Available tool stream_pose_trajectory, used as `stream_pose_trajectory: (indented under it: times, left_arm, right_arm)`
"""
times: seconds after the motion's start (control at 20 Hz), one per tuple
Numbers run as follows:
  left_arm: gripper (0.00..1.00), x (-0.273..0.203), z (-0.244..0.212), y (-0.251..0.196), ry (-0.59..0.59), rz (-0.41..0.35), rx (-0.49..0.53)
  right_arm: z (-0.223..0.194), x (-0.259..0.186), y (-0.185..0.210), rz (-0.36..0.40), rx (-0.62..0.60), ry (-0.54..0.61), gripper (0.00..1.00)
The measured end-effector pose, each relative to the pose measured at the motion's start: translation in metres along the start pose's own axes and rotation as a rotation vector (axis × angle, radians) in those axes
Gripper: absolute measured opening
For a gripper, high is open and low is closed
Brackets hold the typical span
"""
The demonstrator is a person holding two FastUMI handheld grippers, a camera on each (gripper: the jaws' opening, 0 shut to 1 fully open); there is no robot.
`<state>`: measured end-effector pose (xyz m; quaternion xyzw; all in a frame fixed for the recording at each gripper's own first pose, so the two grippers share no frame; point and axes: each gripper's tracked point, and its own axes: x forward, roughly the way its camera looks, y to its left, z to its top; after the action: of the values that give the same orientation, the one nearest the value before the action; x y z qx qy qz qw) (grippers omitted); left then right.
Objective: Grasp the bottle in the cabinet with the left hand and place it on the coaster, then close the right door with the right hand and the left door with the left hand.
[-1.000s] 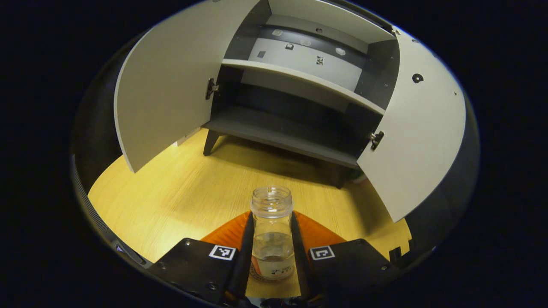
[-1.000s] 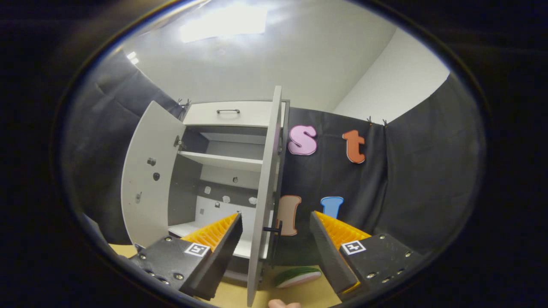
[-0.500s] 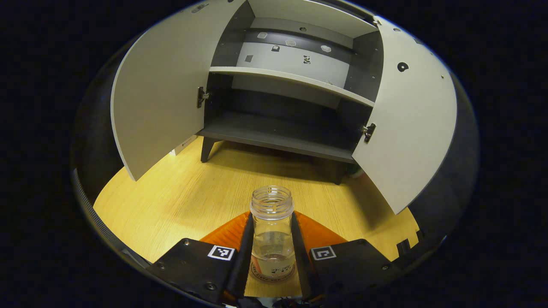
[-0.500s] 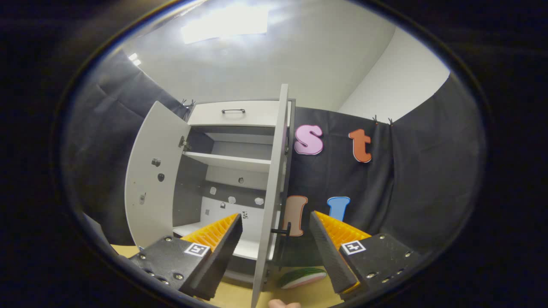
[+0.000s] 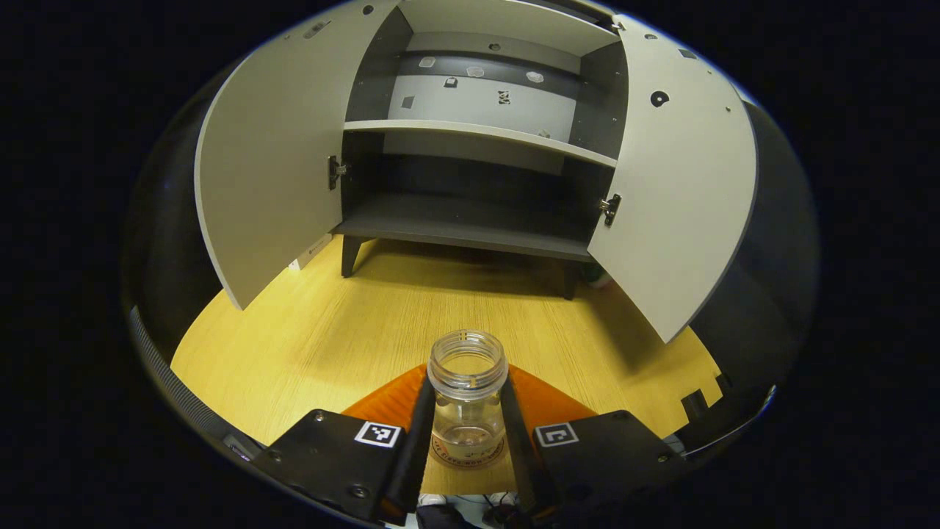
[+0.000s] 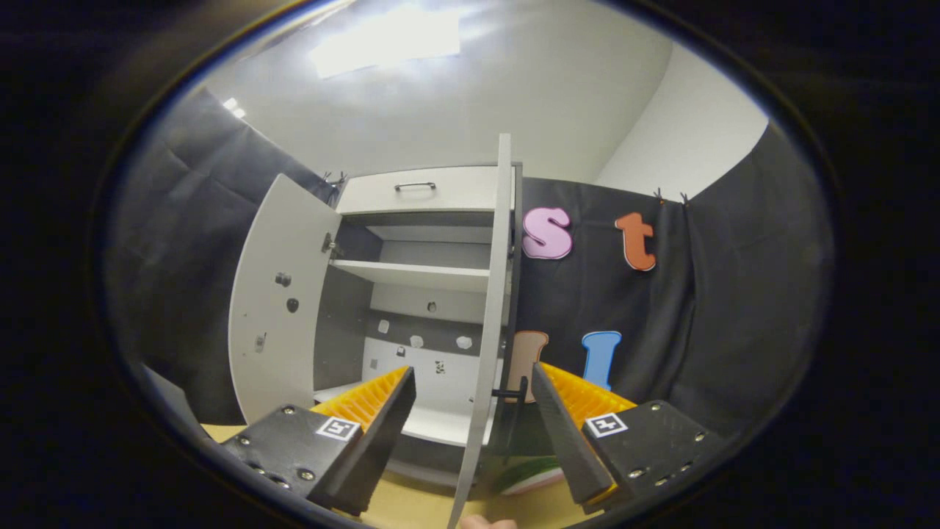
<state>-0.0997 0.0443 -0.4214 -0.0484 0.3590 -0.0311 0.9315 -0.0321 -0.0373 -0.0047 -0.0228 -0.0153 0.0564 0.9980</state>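
Observation:
A clear, uncapped bottle (image 5: 467, 382) stands upright on a round coaster (image 5: 470, 462) on the wooden table (image 5: 308, 338). My left gripper (image 5: 467, 411) is shut on the bottle, one finger against each side. Beyond it the cabinet (image 5: 470, 220) has both doors swung wide, the left door (image 5: 272, 162) and the right door (image 5: 675, 191), and its shelves are bare. In the right gripper view my right gripper (image 6: 474, 426) is open and raised. The right door (image 6: 493, 308) is edge-on between its fingers, and the door's dark handle (image 6: 510, 393) is close to the right finger.
A drawer with a handle (image 6: 415, 186) tops the cabinet. A green and pink object (image 6: 532, 474) lies on the table beside the cabinet's right side. A fingertip (image 6: 481, 523) shows at the bottom edge. Black cloth walls surround the table.
The left view now looks down more steeply on the bottle, with the cabinet more centred. In the right gripper view the door edge and handle have slid rightwards, toward the right finger.

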Motion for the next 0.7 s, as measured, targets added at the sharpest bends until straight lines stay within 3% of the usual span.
stream_pose_trajectory:
  times: [0.3, 0.4, 0.45, 0.6, 0.7]
  left_arm:
    - [0.56, -0.009, -0.007, -0.001, 0.024, 0.003, -0.025]
    - [0.67, -0.011, -0.008, -0.004, 0.028, -0.004, -0.025]
    - [0.59, -0.012, -0.009, -0.004, 0.032, -0.004, -0.019]
    - [0.59, -0.013, -0.011, -0.007, 0.037, -0.007, -0.011]
    - [0.67, -0.013, -0.012, -0.007, 0.040, 0.000, -0.005]
  right_arm:
    - [-0.003, 0.003, 0.001, 0.011, 0.036, 0.004, 0.96]
    - [-0.004, 0.004, 0.001, 0.014, 0.045, 0.007, 0.96]
    - [-0.004, 0.004, 0.001, 0.016, 0.048, 0.008, 0.96]
    - [-0.005, 0.004, 0.000, 0.016, 0.049, 0.013, 0.96]
    - [-0.004, 0.004, 0.000, 0.015, 0.047, 0.011, 0.96]
